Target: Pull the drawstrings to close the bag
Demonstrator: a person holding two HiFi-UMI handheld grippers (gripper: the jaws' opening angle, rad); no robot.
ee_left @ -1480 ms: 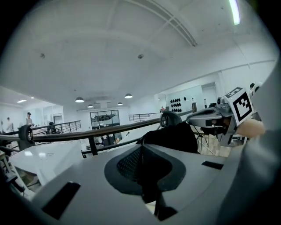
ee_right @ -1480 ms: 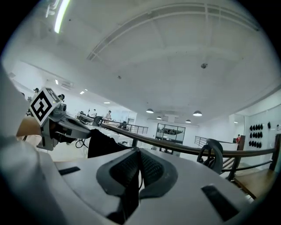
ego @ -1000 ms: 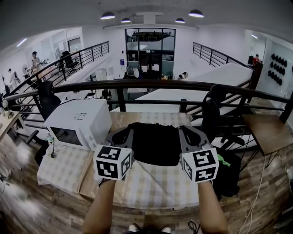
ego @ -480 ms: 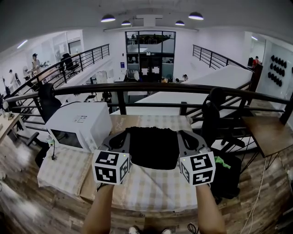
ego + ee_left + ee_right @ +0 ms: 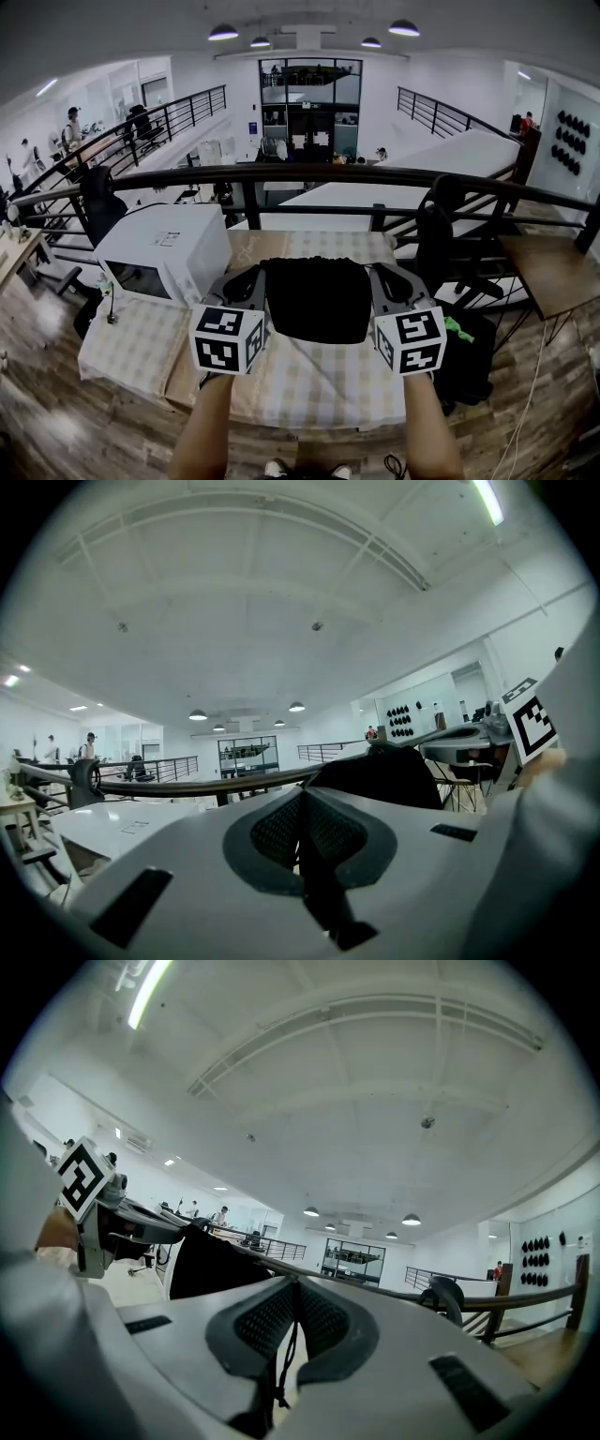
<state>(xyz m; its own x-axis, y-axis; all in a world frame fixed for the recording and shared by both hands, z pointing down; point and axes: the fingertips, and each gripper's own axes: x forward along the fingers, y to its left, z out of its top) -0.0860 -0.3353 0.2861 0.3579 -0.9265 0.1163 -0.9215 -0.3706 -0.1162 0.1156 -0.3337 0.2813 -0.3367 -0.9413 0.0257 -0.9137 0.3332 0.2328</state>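
A black drawstring bag (image 5: 316, 298) hangs between my two grippers above the checked tablecloth (image 5: 319, 384). My left gripper (image 5: 247, 284) is at the bag's left upper corner and my right gripper (image 5: 384, 281) at its right upper corner. In the left gripper view the jaws (image 5: 302, 799) are shut on a dark cord (image 5: 317, 878), with the bag (image 5: 380, 778) just beyond. The right gripper view shows the jaws (image 5: 296, 1288) shut on a thin black drawstring (image 5: 279, 1358), with the bag (image 5: 211, 1265) to their left. The bag's mouth is hidden.
A white microwave (image 5: 167, 253) stands on the table's left end. A dark railing (image 5: 309, 176) runs behind the table. A black chair (image 5: 433, 230) and a dark bag with something green (image 5: 457, 328) stand to the right, and a wooden table (image 5: 548, 267) further right.
Both grippers and the bag dipped slightly, then rose back to about where they were. Both grips on the cords are unchanged.
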